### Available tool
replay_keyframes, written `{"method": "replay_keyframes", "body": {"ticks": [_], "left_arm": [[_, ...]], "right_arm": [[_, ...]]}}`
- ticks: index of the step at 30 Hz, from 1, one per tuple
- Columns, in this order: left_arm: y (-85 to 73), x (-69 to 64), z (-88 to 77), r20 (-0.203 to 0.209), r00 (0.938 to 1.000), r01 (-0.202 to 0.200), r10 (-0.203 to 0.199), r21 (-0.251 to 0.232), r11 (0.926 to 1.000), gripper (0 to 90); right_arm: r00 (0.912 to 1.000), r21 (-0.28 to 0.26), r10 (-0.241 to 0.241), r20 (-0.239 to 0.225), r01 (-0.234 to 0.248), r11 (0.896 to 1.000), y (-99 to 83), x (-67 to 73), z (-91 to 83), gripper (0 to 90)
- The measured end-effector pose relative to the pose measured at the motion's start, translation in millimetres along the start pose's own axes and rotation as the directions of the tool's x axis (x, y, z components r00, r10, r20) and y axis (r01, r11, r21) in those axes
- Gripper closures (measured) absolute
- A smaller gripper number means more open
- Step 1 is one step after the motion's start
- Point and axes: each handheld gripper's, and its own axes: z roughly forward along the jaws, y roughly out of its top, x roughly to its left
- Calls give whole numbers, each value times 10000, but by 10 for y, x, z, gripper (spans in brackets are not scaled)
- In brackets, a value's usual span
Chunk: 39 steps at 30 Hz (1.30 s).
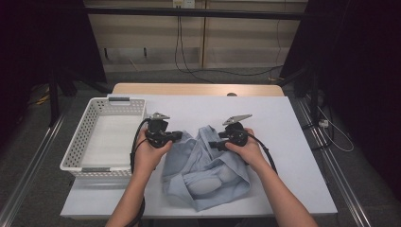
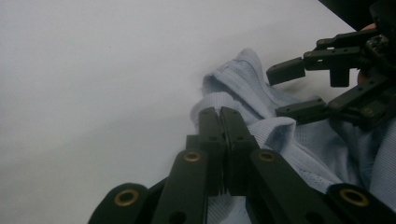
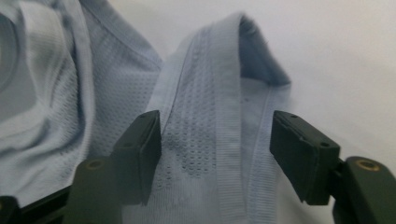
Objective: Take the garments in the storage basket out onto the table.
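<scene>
Forearms come in low in the high view, and my left gripper (image 1: 178,135) is clamped on the pale blue shirt (image 1: 205,177), crumpled mid-sheet with bare white table cover (image 1: 293,142) to its right and the white basket (image 1: 101,135) just left. Along the left gripper view, jaws pinch a fold of shirt hem (image 2: 210,105); open cover lies leftward. Along the right gripper view, my right gripper (image 3: 215,144) stands partly open astride a ribbed band (image 3: 229,93), not pressing it.
</scene>
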Motion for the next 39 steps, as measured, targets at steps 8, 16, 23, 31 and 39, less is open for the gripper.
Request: {"method": "replay_keyframes", "body": {"ticks": [8, 16, 23, 31, 39], "left_arm": [[-15, 9, 19, -26, 10000, -8, 8, 84, 10000, 874], [-27, 4, 25, -72, 10000, 17, -16, 68, 10000, 859], [-37, 22, 20, -95, 9999, -49, 49, 32, 10000, 790], [-55, 32, 79, -229, 9996, -173, 168, -243, 9996, 499], [-81, 44, 178, -245, 9992, -324, 319, -172, 9993, 425]], "right_arm": [[9922, 76, -597, 1096, 592, 9982, -52, 81, 29, 675], [9986, 47, -265, 464, 263, 9996, -70, 76, 19, 861], [9974, -311, 566, 451, -552, 9980, -145, -15, -159, 863], [9945, -153, 767, 720, -758, 9970, -266, -85, -351, 864], [9931, -411, 977, 652, -952, 9946, -357, -122, -380, 830]]}}
